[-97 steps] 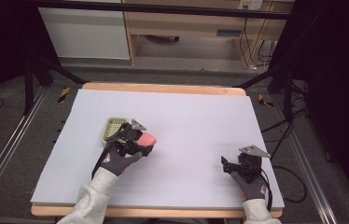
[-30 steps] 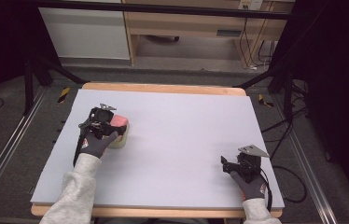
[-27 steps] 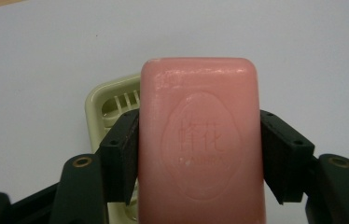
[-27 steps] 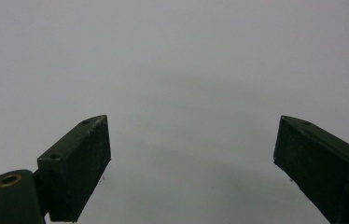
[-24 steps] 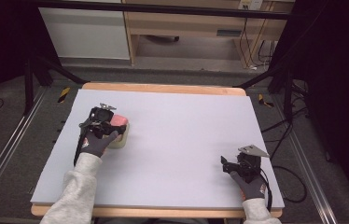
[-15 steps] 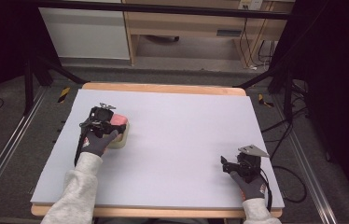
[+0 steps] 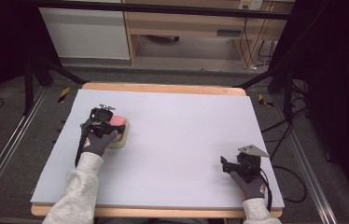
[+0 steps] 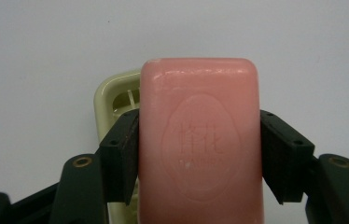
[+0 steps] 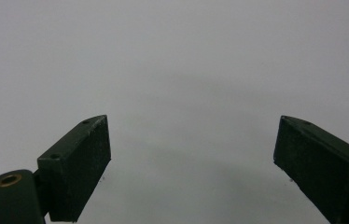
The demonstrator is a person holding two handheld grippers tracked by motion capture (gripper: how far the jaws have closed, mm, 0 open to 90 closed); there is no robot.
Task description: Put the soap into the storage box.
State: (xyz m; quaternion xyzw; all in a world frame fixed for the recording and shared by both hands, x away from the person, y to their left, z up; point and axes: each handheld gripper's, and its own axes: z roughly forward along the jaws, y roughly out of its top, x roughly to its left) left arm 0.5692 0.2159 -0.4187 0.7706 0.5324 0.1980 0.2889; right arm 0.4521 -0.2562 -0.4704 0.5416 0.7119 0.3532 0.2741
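A pale grey sheet covers the wooden table [image 7: 163,88], which stands on a dark floor between metal rails, with a wooden cabinet [image 7: 186,25] behind it. At the left side, the left gripper [image 7: 105,122] pinches a pink soap bar [image 8: 199,140] by its long sides, over a cream soap dish [image 8: 112,100]. The bar's long axis runs along the jaws, away from the hand. Near the front right corner, the right gripper [image 7: 231,164] has its jaws spread wide over bare sheet.
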